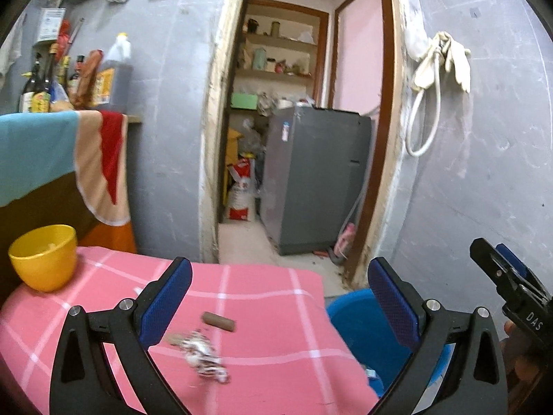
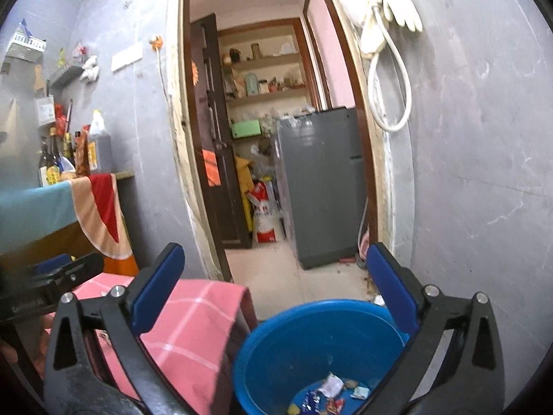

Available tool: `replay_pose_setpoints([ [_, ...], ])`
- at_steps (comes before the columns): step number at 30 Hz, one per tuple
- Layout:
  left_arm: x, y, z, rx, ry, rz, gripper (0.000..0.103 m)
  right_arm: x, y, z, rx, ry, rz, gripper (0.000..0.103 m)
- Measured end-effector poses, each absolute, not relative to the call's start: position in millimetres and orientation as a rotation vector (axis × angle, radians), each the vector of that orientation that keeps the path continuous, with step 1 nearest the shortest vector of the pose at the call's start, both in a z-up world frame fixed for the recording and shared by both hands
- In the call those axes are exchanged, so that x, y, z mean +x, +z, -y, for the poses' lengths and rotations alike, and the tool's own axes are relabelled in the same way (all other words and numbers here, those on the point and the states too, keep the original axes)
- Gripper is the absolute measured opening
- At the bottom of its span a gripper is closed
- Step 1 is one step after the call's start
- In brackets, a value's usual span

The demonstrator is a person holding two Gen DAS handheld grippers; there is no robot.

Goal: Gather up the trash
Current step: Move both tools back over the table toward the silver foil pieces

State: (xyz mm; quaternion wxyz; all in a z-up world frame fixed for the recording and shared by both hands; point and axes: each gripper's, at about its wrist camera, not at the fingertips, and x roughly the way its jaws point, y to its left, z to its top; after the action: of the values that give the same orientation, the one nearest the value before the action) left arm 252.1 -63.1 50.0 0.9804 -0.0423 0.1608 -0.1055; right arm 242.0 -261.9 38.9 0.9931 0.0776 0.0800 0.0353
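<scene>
In the left wrist view the left gripper (image 1: 280, 297) fills the lower part of the frame with its blue pads spread wide and nothing between them; just beyond, at lower centre on the pink checked cloth (image 1: 269, 294), lie a crumpled striped wrapper (image 1: 204, 354) and a small brown cylinder (image 1: 218, 321), both blurred, both still to be cleared by the look of it; a yellow bowl (image 1: 44, 257) stands at the left edge of the same cloth, with some pale scrap inside that I cannot make out. In the right wrist view the right gripper (image 2: 274, 288) is likewise spread wide and empty, hanging above the blue bucket (image 2: 276, 346) at lower centre; on the bucket's floor sit several wrappers (image 2: 331, 392), so part of the collecting looks done. The bucket stands on the floor just beside the cloth-covered table's right end; its rim also shows at lower right in the left view. My judgement is that the job is partway along: some trash is binned, at least two pieces remain on the table; farther off, an open doorway (image 2: 276, 138) shows a grey appliance (image 2: 323, 183) and shelves.
</scene>
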Motion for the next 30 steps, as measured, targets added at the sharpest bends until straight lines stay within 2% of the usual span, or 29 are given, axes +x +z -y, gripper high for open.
replay_pose_setpoints([
  [14, 220, 59, 2, -0.064, -0.088, -0.237, 0.100, 233, 50, 212, 0.161, 0.148, -0.085, 0.103],
  [30, 212, 36, -69, -0.066, 0.038, -0.289, 0.100, 261, 41, 149, 0.127, 0.262, -0.198, 0.103],
])
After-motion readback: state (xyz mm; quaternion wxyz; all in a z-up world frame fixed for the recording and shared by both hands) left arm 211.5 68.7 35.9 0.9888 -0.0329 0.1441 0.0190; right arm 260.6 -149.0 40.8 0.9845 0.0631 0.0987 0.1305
